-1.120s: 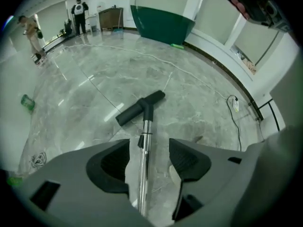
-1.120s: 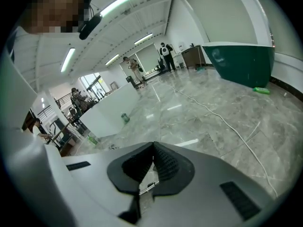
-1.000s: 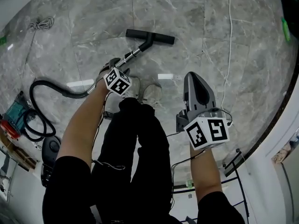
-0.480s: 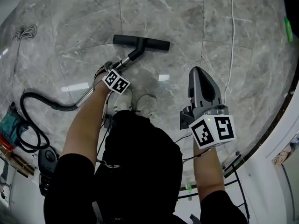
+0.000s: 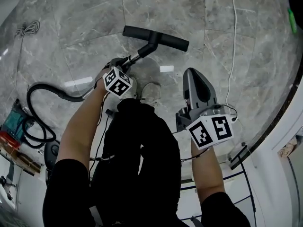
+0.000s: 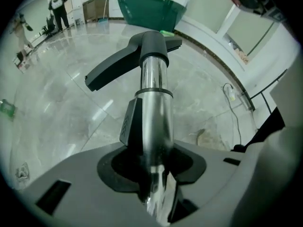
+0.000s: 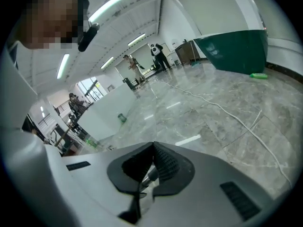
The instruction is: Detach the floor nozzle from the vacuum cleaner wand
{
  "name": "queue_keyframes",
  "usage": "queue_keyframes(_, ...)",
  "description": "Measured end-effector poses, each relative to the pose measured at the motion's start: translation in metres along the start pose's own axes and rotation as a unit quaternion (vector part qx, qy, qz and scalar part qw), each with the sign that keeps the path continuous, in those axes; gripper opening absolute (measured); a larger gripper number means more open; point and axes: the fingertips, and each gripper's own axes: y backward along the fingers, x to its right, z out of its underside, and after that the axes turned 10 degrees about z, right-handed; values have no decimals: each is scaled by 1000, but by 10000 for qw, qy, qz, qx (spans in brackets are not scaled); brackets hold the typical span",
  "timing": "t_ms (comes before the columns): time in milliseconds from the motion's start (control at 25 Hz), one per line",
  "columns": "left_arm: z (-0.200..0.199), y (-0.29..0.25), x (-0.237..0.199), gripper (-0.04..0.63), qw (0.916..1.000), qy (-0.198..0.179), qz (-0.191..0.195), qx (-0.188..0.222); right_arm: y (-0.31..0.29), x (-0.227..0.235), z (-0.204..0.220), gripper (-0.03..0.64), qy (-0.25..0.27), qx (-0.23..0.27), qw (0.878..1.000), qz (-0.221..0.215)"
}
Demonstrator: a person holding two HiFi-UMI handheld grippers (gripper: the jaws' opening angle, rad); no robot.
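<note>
The fingers of the left gripper (image 6: 151,148) have just been closing and clamp the chrome wand (image 6: 154,98), its floor nozzle (image 5: 156,38) attached, flat on the marble floor (image 5: 94,13); the right gripper (image 7: 152,162) is pressed together, empty.

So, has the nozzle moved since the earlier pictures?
Yes. The nozzle slid right in the head view; its right end now lies closer to the right floor seam.

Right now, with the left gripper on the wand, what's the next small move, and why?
Probably open the right gripper and bring it to the floor nozzle at its neck. The left gripper has just been closing its jaws on the metal wand, while the right is shut, empty and well off the nozzle.
</note>
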Motion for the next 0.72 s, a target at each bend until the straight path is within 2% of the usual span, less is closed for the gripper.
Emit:
queue_keyframes(80, -23, 36, 19, 166, 9992, -101, 103, 372, 17, -22, 0, 15, -225, 27, 9994, -259)
queue_keyframes(160, -43, 74, 37, 166, 9972, -194, 200, 688, 33, -40, 1, 24, -508, 49, 9981, -334)
queue_keyframes(240, -60, 111, 52, 166, 9946, -236, 232, 988, 42, -54, 3, 180, -801, -44, 9960, -398)
queue_keyframes(320, -76, 145, 67, 166, 9913, -250, 249, 1270, 49, -64, 3, 274, -1049, -168, 9931, -491)
queue_keyframes(440, -93, 184, 92, 166, 9862, -276, 332, 1596, 59, -79, -8, 287, -1201, -166, 9901, -700)
queue_keyframes(600, -101, 213, 139, 166, 9796, -369, 648, 1867, 65, -100, -21, 287, -995, -89, 9912, -873)
queue_keyframes(720, -103, 220, 176, 166, 9755, -442, 911, 1952, 66, -103, -23, 285, -792, -221, 9948, -598)
